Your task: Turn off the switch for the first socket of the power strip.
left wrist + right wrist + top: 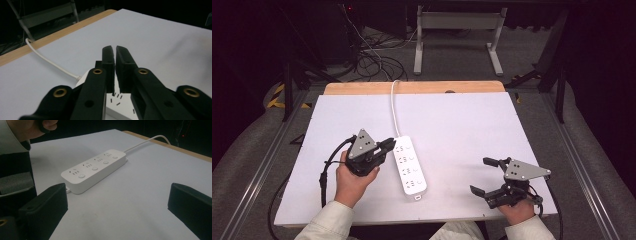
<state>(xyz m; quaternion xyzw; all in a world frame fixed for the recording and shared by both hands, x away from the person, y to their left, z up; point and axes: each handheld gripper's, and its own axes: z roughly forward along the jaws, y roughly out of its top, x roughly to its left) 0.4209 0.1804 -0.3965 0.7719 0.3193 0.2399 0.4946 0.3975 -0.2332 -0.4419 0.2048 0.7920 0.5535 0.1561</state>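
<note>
On the white table [472, 130] we have one power strip [410, 165] with four sockets, its long axis running away from us. It lies just right of our left hand-held gripper [388, 145] — jaws together, empty, at its far end. The right hand-held gripper [486, 176] — jaws apart — sits well off.

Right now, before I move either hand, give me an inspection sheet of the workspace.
Surface: white board on a wooden table.
Job's things: white power strip lying flat, four sockets, nothing plugged in.
Clutter: nothing seen.
Grippers: left gripper shut, nothing between its jaws, tips over the strip's far end; right gripper open, apart from the strip.
Cables: strip's white cord runs off the far edge.
Surroundings: floor cables, grey frame.
</note>
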